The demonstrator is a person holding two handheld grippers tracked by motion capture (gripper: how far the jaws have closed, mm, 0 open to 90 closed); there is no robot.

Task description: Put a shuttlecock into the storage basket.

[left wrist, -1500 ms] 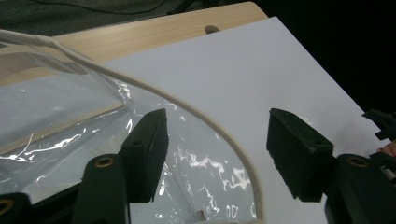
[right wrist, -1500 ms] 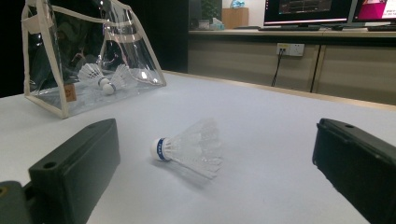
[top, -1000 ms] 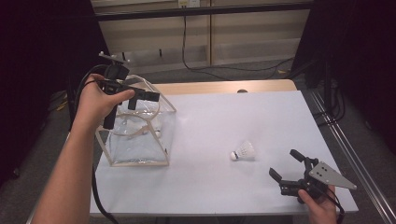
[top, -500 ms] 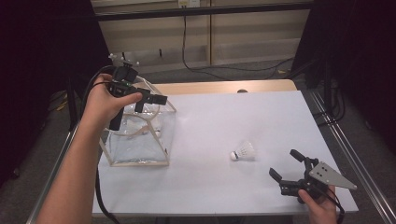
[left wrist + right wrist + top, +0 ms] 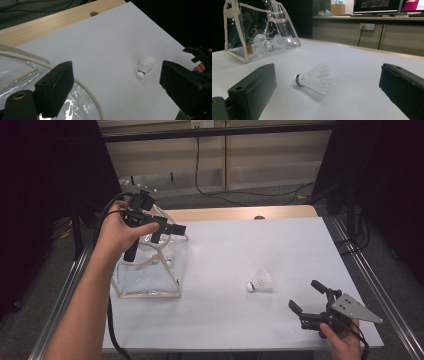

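Item one, at nine o'clock on the white table (image 5: 260, 245): a clear plastic bag (image 5: 150, 270) with cream trim stands upright near the left edge. In the right gripper view, two shuttlecocks (image 5: 265, 41) lie inside the bag on its floor, touching or nearly touching each other; which, I cannot tell.

Item two, the left gripper (image 5: 167, 231): held in the person's left hand (image 5: 117, 232) above the bag's top rim, jaws spread wide and holding nothing. They point toward three o'clock across the table. In the left gripper view the bag's rim passes beneath the near jaw, and the loose shuttlecock sits between the two jaw tips in the distance, well apart from them.

Item three, at about five o'clock from the table's centre: one loose shuttlecock (image 5: 260, 282) lies on its side on the bare surface. Its cork, banded in blue, points toward nine o'clock; the white skirt points toward three o'clock.

Item four, the right gripper (image 5: 306, 297): low at the table's near right corner, at five o'clock from the loose shuttlecock, held in the right hand (image 5: 342, 340). Its jaws stand wide apart and grip nothing. They face the shuttlecock, near but not touching.
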